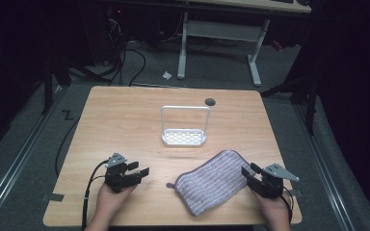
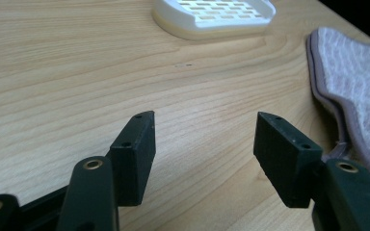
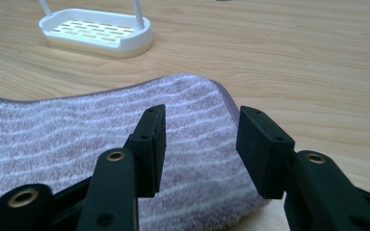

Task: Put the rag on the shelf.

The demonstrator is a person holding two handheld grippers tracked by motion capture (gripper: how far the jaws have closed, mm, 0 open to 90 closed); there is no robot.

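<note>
Table (image 1: 125,115) of pale wood carried everything, with a dark grommet hole (image 1: 210,101) near its far edge. Largest item on it was the striped purple towel (image 1: 212,182), which lay flat and crumpled at a slant in the near right part, apart from the rack. White rack (image 1: 184,137), a slotted tray with a tall hoop bar, stood upright at mid-table, bar bare. A small loop tab (image 1: 169,185) stuck out from the towel's left corner.

Left gripper (image 1: 139,172) rested low over bare wood just left of the towel, jaws wide and holding nothing; in the left gripper view the towel edge (image 2: 351,91) sat off to the side of its fingertips. Right gripper (image 1: 248,174) was at the towel's right end, jaws wide with cloth beneath and between them (image 3: 101,139); the pads did not appear to press on it.

Judgement: work looked barely begun. Nothing was gripped or lifted, nothing hung on the rack. Left to do, by my reading: pinch the towel, raise it, drape it over the hoop.
</note>
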